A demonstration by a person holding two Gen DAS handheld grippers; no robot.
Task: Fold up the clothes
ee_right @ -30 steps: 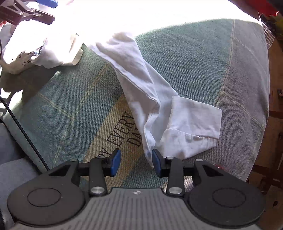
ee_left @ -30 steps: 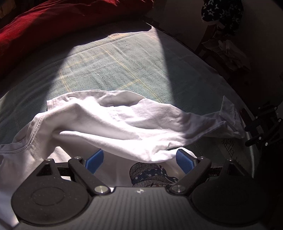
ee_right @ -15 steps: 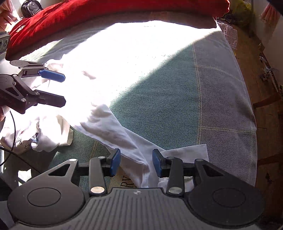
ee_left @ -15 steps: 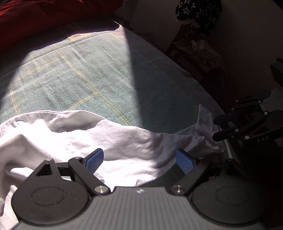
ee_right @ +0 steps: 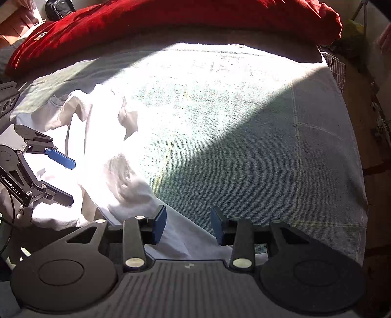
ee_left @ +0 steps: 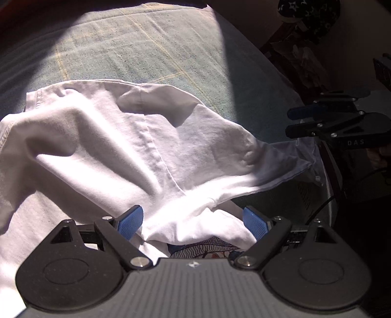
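Note:
A white T-shirt [ee_left: 127, 151] lies crumpled on the green bedcover [ee_left: 146, 49], with a blue printed figure [ee_left: 207, 248] peeking out at its near edge. My left gripper [ee_left: 193, 220] hangs just above the shirt's bunched front fold, jaws open wide and nothing pinched. One sleeve [ee_left: 288, 166] stretches right toward my right gripper [ee_left: 310, 122]. In the right wrist view, the right gripper [ee_right: 188, 227] stands half open over that sleeve [ee_right: 185, 242], which passes under the gap, and the pads do not press it. The left gripper [ee_right: 61, 177] hovers open over the shirt body [ee_right: 102, 137] at the left.
A red blanket [ee_right: 171, 17] runs along the far side of the bed. A white wire basket [ee_right: 337, 71] and wooden floor [ee_right: 376, 146] lie past the right edge. A dark patterned garment [ee_left: 308, 12] hangs beyond the bed. A black cable [ee_left: 322, 208] trails near the bed's edge.
The left gripper has sunk closer to the shirt. The right gripper has moved along the sleeve toward the shirt body, so the cuff has dropped out of its view. Both jaws have kept their spread.

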